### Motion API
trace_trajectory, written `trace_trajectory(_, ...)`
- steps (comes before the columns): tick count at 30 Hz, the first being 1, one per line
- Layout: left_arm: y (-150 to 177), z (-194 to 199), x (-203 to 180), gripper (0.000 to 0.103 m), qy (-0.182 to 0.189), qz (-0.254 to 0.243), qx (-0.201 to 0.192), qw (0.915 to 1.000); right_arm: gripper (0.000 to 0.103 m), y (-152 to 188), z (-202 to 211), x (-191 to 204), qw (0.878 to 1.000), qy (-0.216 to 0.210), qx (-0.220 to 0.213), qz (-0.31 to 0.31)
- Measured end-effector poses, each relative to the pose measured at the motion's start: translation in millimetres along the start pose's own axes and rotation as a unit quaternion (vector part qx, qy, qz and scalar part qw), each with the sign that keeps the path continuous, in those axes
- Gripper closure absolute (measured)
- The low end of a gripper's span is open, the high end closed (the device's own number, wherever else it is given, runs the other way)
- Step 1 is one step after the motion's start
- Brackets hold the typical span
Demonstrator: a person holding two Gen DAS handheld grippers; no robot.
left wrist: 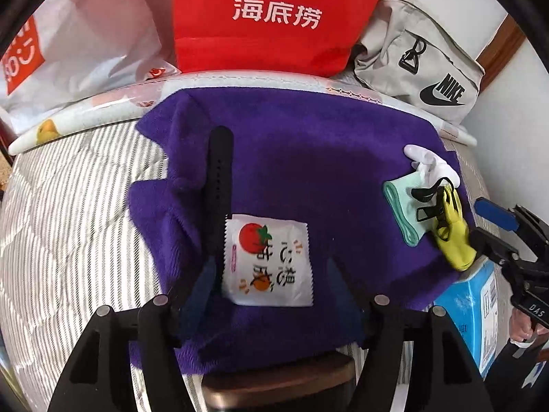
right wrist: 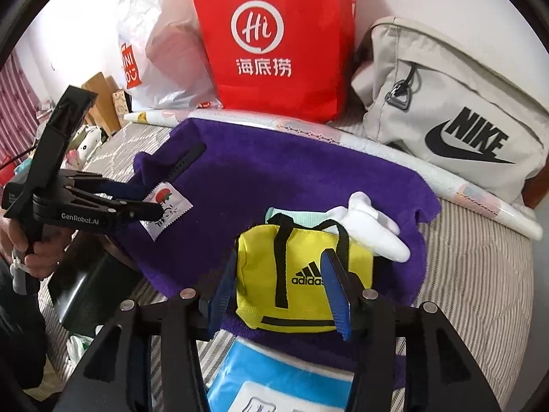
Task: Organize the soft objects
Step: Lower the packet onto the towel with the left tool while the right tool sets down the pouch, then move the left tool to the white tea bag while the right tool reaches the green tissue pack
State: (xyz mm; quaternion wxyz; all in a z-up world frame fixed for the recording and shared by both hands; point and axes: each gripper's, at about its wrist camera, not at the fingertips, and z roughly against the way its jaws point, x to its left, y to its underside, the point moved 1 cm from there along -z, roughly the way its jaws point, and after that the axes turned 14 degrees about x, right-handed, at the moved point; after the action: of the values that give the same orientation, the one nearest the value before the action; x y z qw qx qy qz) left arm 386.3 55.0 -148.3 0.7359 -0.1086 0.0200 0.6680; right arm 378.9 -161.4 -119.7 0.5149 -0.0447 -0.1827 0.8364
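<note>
A purple towel (left wrist: pixel 308 158) (right wrist: pixel 274 171) lies spread on the striped bed. On it lie a white snack sachet with a tomato print (left wrist: pixel 267 261) (right wrist: pixel 166 211), a black watch strap (left wrist: pixel 219 185) (right wrist: pixel 183 163), a small yellow Adidas bag (right wrist: pixel 298 274) (left wrist: pixel 453 230), a mint cloth (left wrist: pixel 403 206) and a white soft object (right wrist: pixel 370 230) (left wrist: pixel 429 164). My left gripper (left wrist: pixel 271 271) (right wrist: pixel 156 209) is open around the sachet. My right gripper (right wrist: pixel 279 285) (left wrist: pixel 480 219) is closed on the yellow bag's sides.
A red Haidilao bag (left wrist: pixel 274 17) (right wrist: pixel 274 41), a white Uniqlo bag (left wrist: pixel 68 41) (right wrist: pixel 154 51) and a grey Nike bag (left wrist: pixel 422 58) (right wrist: pixel 453 120) stand at the back. A blue package (right wrist: pixel 274 381) (left wrist: pixel 473 309) lies by the towel's near edge.
</note>
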Motion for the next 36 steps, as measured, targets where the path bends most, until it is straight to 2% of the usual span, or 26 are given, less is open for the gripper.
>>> trace_trajectory(6,25.1,24.6,9.4,0.038,0.004,0.013,-0.02,0.9997,0.053,19.3,28.5,18.8,1.0,-0.004,-0.021,0.008)
trace_trajectory(9,40.4,34.7,15.0,0.038,-0.008,0.022,-0.027,0.9994,0.052,35.6,42.0,37.9,0.999,-0.004,-0.033,0.021)
trace_trajectory(13,66.9,52.3,22.0,0.038,0.01,0.024,-0.042,0.9988,0.052,55.3,53.7,59.6,0.999,-0.015,-0.038,0.027)
trace_trajectory(20,110.6,70.9,33.8,0.038,0.017,0.036,-0.064,0.9972,0.052,96.1,63.6,94.6,0.998,-0.042,-0.026,0.039)
trace_trajectory(25,145.2,70.6,44.4,0.038,0.03,0.044,-0.068,0.9962,0.051,127.4,53.8,115.0,0.995,-0.086,-0.002,0.047)
trace_trajectory(33,189.7,61.5,53.2,0.038,0.049,0.053,-0.067,0.9951,0.048,149.9,23.3,137.8,0.996,-0.058,0.041,0.052)
trace_trajectory(36,201.8,58.9,51.6,0.038,0.051,0.048,-0.07,0.9951,0.048,151.9,14.9,141.3,0.997,-0.037,0.044,0.056)
